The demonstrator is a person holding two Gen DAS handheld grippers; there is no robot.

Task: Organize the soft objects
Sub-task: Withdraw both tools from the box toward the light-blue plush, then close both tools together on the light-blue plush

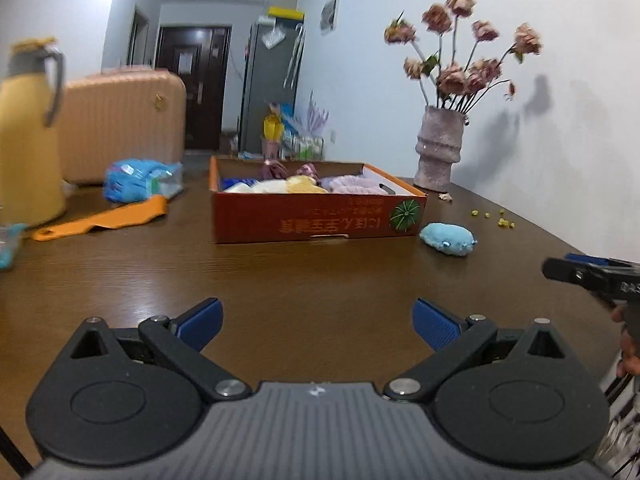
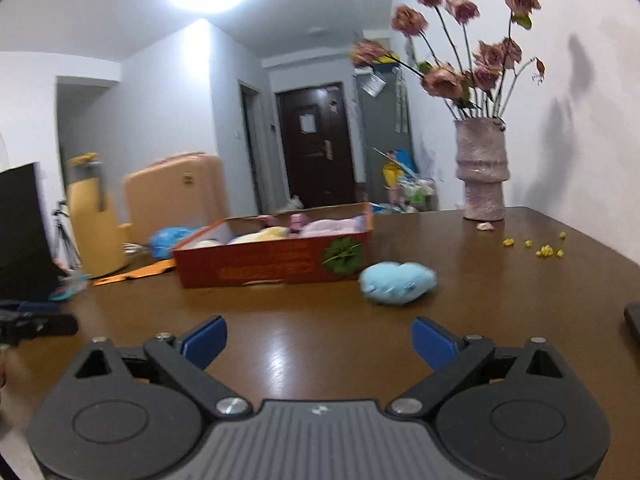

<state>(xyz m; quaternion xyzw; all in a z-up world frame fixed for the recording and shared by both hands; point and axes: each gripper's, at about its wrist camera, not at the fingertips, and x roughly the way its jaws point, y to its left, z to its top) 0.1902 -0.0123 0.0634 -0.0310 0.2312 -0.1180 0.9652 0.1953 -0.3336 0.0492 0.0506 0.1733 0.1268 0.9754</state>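
A red cardboard box (image 1: 316,216) (image 2: 276,264) stands on the brown table and holds several soft toys in white, yellow and pink. A light blue plush toy (image 1: 449,239) (image 2: 396,282) lies on the table just right of the box. My left gripper (image 1: 318,320) hovers low over the table in front of the box, open, with nothing between its blue pads. My right gripper (image 2: 318,338) is open too and empty, short of the blue plush. The right gripper's tip (image 1: 576,272) pokes in at the left wrist view's right edge.
A pink vase of dried roses (image 1: 438,148) (image 2: 482,168) stands at the back right, with yellow crumbs (image 2: 540,248) near it. At the left are a yellow thermos (image 1: 30,136), an orange strip (image 1: 104,218), a blue packet (image 1: 142,180) and a peach suitcase (image 1: 124,120).
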